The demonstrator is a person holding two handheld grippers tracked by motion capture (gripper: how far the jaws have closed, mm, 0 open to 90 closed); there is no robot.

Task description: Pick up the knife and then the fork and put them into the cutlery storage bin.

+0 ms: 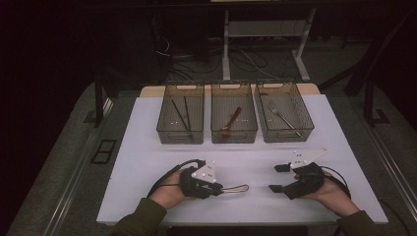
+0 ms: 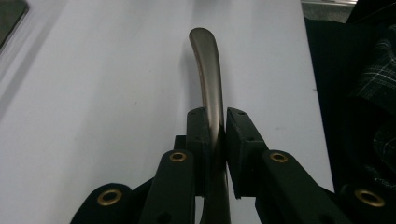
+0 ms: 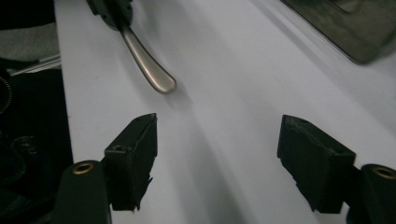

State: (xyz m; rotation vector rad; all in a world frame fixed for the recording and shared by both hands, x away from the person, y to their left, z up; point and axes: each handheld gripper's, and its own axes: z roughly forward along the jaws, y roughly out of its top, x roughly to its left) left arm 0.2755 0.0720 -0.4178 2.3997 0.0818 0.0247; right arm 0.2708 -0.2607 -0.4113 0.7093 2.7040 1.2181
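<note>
Left gripper (image 1: 220,189) is clamped on a metal utensil handle (image 2: 208,74), pads pressing both sides; the handle's rounded end sticks out past the jaws, above the white counter (image 1: 147,162). In the high view the handle (image 1: 237,188) points right toward the other hand. I cannot tell what kind of utensil it is, its head is hidden behind the jaws.

Right gripper (image 1: 278,178) has jaws spread wide, nothing between them, hovering just off the counter, near the handle tip (image 3: 156,74) but apart from it.

Further back, three clear bins in a row: left bin (image 1: 180,135) holds dark chopsticks (image 1: 181,114), middle bin (image 1: 234,134) a wooden spoon (image 1: 230,123), right bin (image 1: 285,132) a metal fork (image 1: 283,118).

No brand, label or readable writing on anything.
</note>
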